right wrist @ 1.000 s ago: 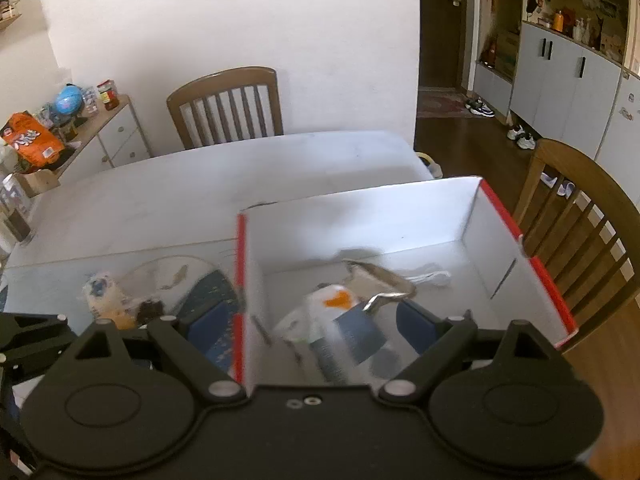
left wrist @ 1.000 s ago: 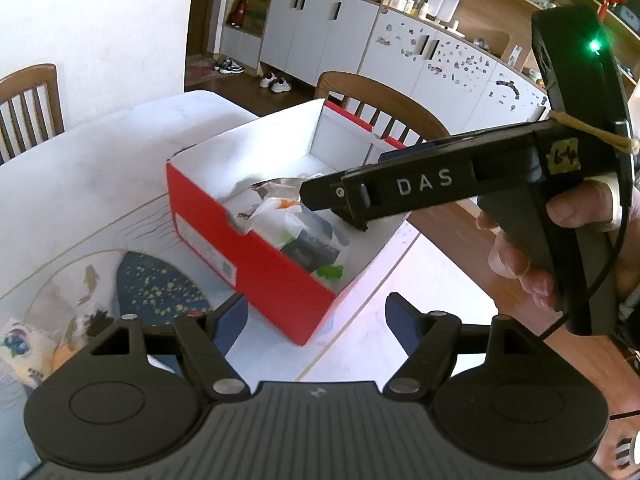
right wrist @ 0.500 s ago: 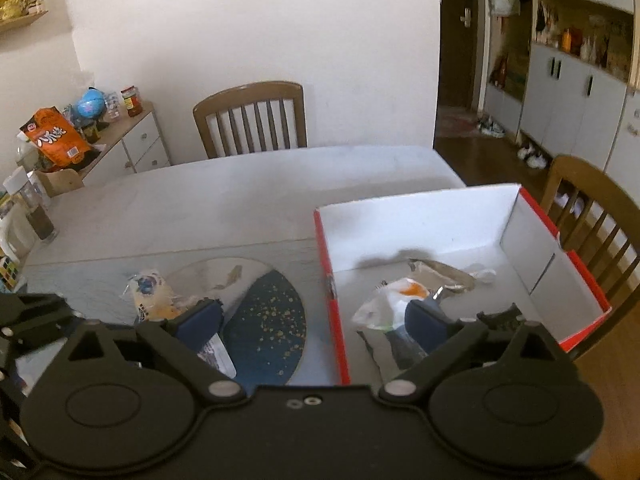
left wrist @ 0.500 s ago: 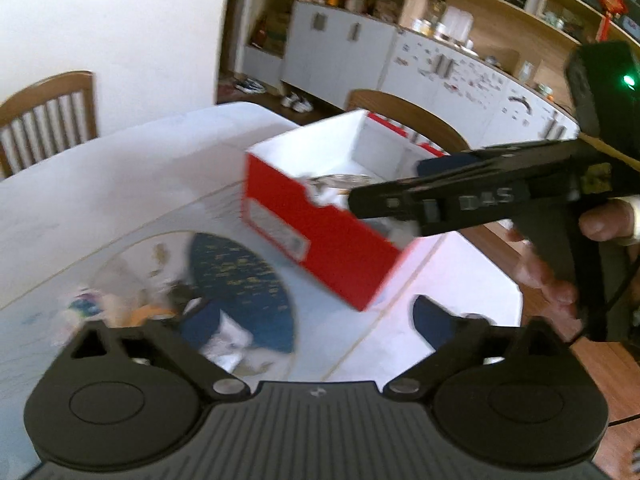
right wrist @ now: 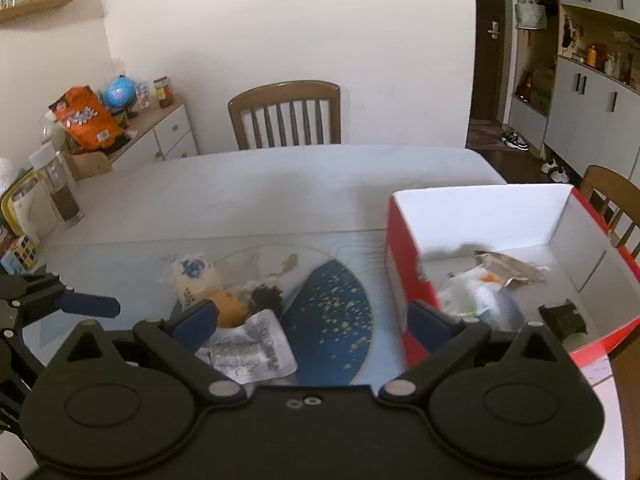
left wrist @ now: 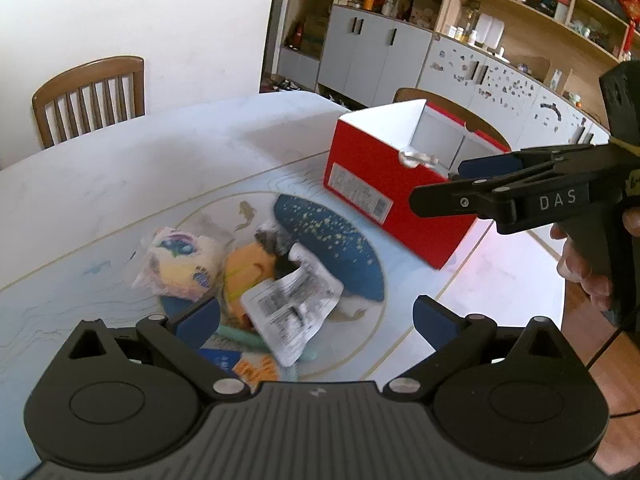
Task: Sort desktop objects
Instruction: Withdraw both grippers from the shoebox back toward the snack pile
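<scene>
A dining room with wooden chairs and wall cupboards surrounds a pale table whose mat carries a round fish-and-pond picture. A red box with a white inside stands on the table; several wrappers already lie in the box. A second ago both claws were over the box; now both have swung away from it toward the pile of packets left of the box. The left claw has just been opening and stands as wide as it goes, holding nothing. The right claw has likewise just been opening to its full spread and is empty, one finger before the box's near wall. Left of the box, on the round picture, lie a printed white packet, a yellow-and-white bag and an orange packet, touching one another. This suggests one drop into the box is finished and the next pick is starting, probably the white packet nearest the left claw.
</scene>
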Demonstrator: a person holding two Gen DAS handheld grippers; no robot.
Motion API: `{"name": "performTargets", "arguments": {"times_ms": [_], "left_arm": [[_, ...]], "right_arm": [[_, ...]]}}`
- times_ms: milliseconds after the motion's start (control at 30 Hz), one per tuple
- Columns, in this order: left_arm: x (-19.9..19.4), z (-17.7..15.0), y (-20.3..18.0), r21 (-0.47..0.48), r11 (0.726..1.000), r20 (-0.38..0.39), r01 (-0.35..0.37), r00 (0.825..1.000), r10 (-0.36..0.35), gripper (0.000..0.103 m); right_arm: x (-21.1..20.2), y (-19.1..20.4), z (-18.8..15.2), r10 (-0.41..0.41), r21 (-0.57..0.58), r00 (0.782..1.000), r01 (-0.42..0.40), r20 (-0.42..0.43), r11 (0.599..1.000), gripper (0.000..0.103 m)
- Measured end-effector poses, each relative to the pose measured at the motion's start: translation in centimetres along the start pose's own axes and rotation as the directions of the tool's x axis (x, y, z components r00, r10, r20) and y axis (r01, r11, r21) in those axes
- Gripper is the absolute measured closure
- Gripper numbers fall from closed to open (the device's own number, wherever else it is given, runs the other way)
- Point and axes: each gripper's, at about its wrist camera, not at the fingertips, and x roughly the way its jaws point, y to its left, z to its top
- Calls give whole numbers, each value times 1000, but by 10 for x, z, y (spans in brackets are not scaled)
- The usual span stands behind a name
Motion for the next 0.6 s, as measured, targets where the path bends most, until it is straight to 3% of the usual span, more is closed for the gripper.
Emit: {"name": "performTargets", "arguments": {"times_ms": [200,600], "left_arm": [[6,-15,17,45,999,-7,-6,1000,6,0],[28,-41,39,25,999,-48,-29,998,30,0]], "right_arm": [[12,19,-9,15,-22,1000,-15,-23,1000,1],[41,45,-26,25,-71,998,-29,-63,997,1]]}}
